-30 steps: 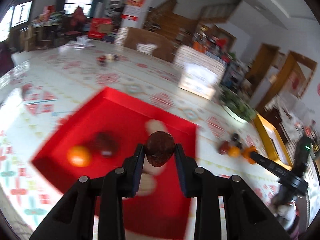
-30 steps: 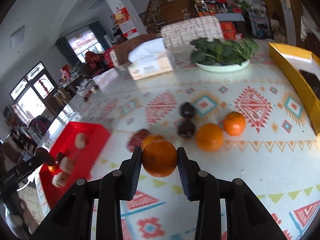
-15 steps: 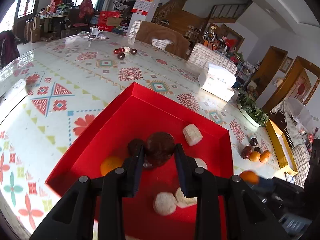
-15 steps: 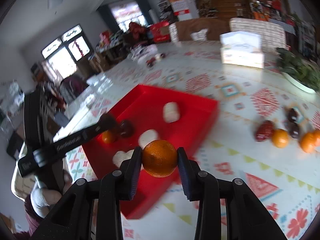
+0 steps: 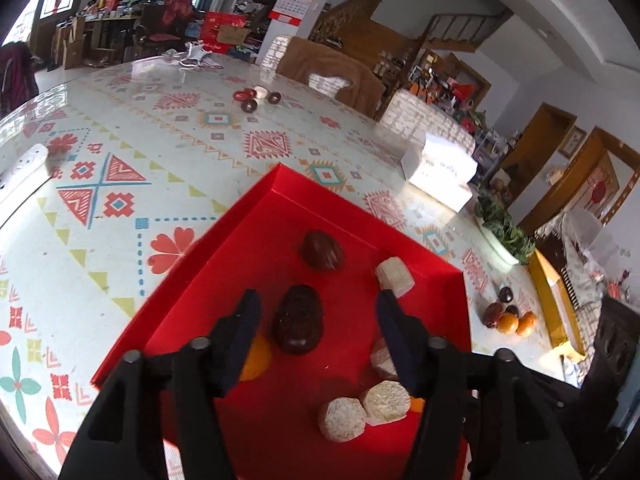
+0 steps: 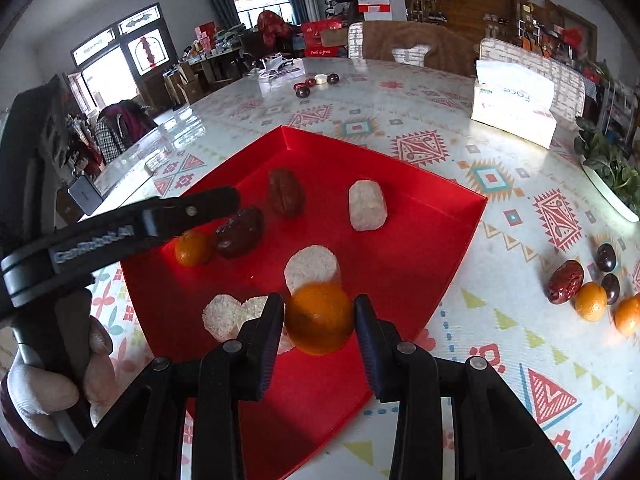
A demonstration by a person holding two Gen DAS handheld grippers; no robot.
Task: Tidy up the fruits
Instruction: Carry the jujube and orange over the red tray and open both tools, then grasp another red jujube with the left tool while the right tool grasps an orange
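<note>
A red tray (image 5: 248, 216) (image 6: 452, 236) lies on the patterned table. My left gripper (image 5: 318, 312) is open above it; a dark red date (image 5: 298, 324) lies in the tray between its fingers, with a second date (image 5: 322, 250) beyond. An orange (image 5: 256, 354) lies by the left finger. My right gripper (image 6: 320, 318) stands over the tray's near side with an orange (image 6: 320, 318) between its fingers, the jaws slightly apart from it. Several pale round cakes (image 6: 366, 204) lie in the tray.
A loose group of oranges, dates and dark plums (image 6: 590, 280) lies on the table right of the tray. A tissue box (image 6: 514, 108), a plate of greens (image 6: 612, 172) and a yellow box (image 5: 554, 308) stand further right. More fruit (image 6: 316, 82) sits far back.
My left gripper has opened and its dark date now lies in the tray. My right gripper has carried the orange over the tray, and its jaws have widened.
</note>
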